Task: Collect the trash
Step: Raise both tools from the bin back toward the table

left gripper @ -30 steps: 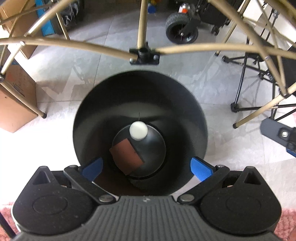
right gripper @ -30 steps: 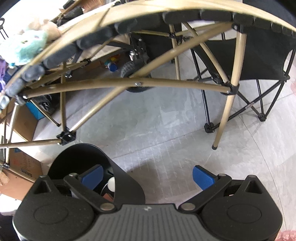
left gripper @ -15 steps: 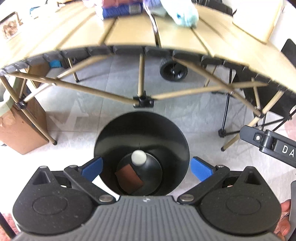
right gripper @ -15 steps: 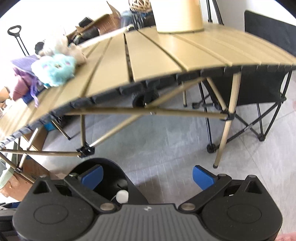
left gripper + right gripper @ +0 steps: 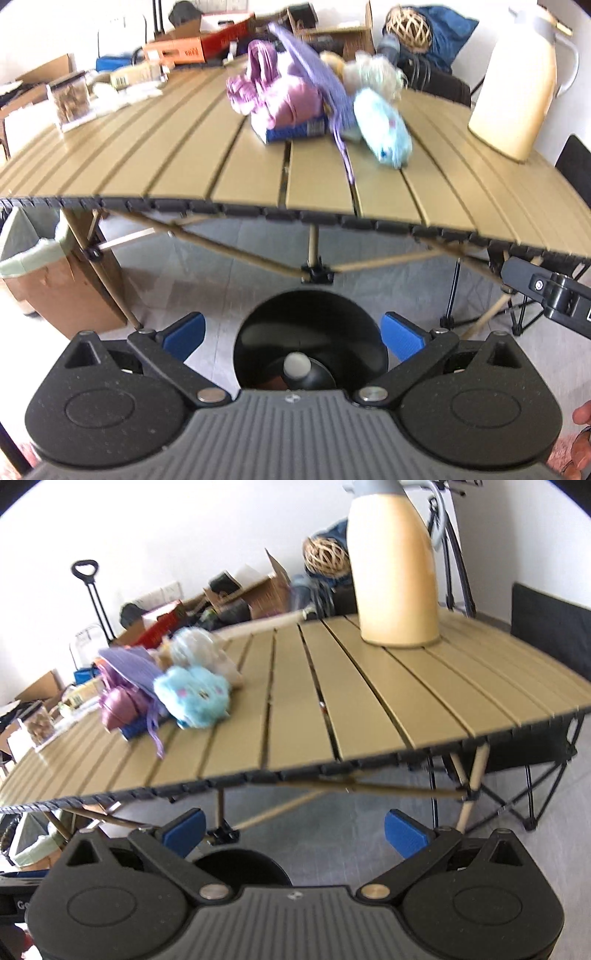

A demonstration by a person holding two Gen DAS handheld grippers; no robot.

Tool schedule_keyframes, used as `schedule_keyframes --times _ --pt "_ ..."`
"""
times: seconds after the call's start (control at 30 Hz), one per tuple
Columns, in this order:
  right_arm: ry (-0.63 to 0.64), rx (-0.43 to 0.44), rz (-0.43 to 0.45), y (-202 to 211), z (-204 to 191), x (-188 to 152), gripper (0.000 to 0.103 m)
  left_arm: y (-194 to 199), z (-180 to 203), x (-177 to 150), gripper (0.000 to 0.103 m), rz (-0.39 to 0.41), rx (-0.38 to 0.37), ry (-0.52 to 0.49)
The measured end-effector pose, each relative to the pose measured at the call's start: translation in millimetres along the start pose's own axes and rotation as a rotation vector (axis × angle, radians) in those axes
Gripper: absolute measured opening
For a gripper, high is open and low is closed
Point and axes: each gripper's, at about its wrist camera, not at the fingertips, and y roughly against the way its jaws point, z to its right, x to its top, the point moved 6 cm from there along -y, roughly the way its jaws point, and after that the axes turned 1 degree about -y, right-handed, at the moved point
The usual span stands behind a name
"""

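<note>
Black bin point(image 5: 310, 328) sits under your tabletop point(image 5: 258, 177); both hand-held grippers, left point(image 5: 293, 334) and right point(image 5: 295, 829), spread wide, empty.

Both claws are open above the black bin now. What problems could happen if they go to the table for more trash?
1. The table's near edge lies between the left claw and the tabletop, so a low approach could strike it.
2. No obvious trash shows near the blue plush toy; the right claw might grab a toy instead.
3. The tall cream jug could tip if bumped.
</note>
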Motion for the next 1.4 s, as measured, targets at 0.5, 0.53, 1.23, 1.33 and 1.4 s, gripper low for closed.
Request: schedule_keyframes --times 0.5,0.53,1.23,1.33,1.4 --pt "0.092 0.14 0.222 24 -54 52 0.103 30 -28 52 0.103 0.191 0.02 0.058" --pt "0.094 0.145 0.241 25 -57 56 0.103 29 -30 56 0.103 0.198 0.015 0.063" --pt "0.183 0.193 0.253 -63 -95 97 0.103 -19 -69 130 0.103 0.265 0.057 0.131" --pt "0.207 0.191 0.228 -82 -102 99 0.103 -29 -74 141 0.103 0.261 0.062 0.142" --pt "0.229 0.166 0.218 -94 -105 99 0.103 -36 -78 146 0.103 0.26 0.058 0.151"
